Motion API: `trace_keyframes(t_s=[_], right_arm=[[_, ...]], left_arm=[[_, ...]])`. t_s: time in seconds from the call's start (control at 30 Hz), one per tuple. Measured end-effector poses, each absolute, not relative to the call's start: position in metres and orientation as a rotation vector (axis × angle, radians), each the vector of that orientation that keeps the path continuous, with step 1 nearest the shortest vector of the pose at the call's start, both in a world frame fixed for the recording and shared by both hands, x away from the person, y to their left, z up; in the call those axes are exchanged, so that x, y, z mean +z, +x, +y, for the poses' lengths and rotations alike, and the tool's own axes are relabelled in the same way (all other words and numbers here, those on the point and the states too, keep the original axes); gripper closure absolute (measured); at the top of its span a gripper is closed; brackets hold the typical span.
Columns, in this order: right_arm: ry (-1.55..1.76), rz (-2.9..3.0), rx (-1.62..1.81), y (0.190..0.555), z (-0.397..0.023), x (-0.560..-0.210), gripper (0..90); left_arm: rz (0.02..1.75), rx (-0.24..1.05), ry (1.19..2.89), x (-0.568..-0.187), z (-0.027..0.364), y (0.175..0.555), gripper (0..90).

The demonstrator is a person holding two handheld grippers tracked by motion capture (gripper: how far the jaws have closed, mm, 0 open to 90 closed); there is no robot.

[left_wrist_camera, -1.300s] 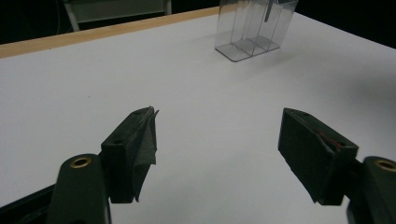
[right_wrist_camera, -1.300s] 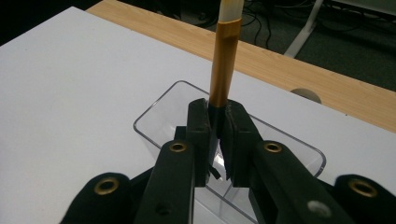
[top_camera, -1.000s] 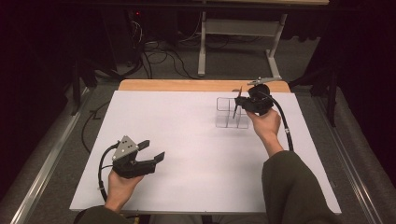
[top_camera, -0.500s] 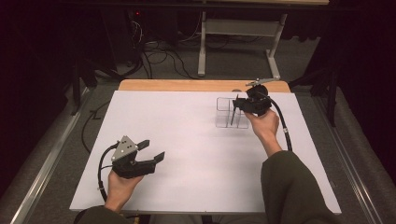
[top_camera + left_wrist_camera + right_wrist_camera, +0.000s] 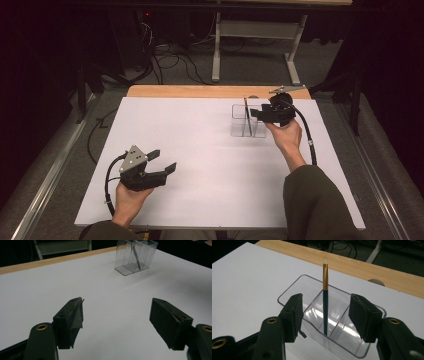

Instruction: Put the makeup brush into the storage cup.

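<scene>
Right gripper held over the near rim of a clear divided organizer, jaws spread wide and gripping nothing, with a slim makeup brush (black handle, gold ferrule, pale tip) standing nearly upright just ahead between the two jaws, touching neither, its foot in a compartment beside the central divider. Left gripper low over the white tabletop, jaws likewise parted and empty, well apart from the organizer, far ahead of it and to its right.
</scene>
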State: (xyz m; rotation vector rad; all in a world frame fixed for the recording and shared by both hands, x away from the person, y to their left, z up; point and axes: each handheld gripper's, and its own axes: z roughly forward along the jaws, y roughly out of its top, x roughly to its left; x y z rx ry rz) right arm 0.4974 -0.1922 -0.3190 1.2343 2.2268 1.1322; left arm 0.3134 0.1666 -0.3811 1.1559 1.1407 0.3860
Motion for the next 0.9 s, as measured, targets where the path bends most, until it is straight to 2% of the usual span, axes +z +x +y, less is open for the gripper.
trace_keyframes(t_s=[0.9], right_arm=[[1.166,2.212,1.127,0.480,-0.201,-0.305,46.5]], left_arm=[[1.145,0.383,1.152,-0.381,0.166,0.314,27.4]])
